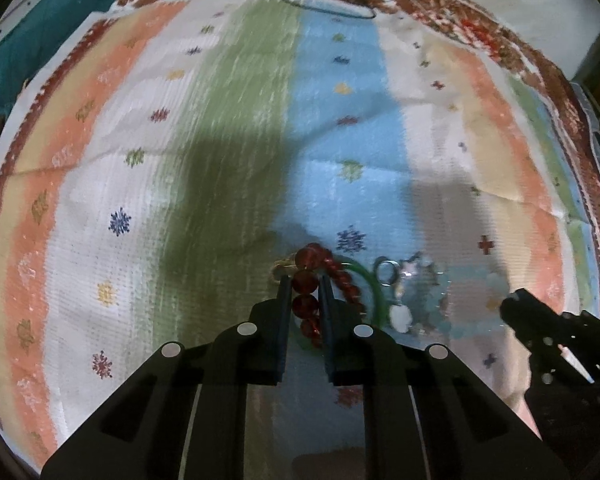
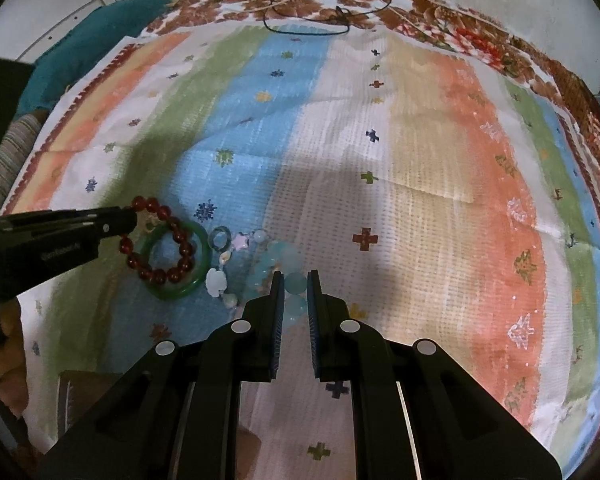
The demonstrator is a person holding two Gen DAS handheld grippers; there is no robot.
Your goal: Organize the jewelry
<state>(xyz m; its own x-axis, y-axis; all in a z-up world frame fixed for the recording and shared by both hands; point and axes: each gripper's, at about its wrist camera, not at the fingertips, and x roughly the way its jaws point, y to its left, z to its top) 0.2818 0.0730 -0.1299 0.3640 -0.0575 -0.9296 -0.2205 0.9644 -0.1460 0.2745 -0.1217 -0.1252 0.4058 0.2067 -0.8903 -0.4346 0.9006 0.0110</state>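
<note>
My right gripper (image 2: 293, 282) pinches pale blue bead bracelet (image 2: 288, 264); I see left gripper (image 2: 130, 216) at red bead bracelet (image 2: 162, 246) over green bangle (image 2: 176, 294).

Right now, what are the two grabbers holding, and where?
Left gripper pinches the red bead bracelet by beads at its edge. Right gripper pinches the pale blue bead bracelet by one bead.

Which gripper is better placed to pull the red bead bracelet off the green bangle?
Left. The left gripper is shut on the red bead bracelet; the right gripper is shut on pale blue beads.
</note>
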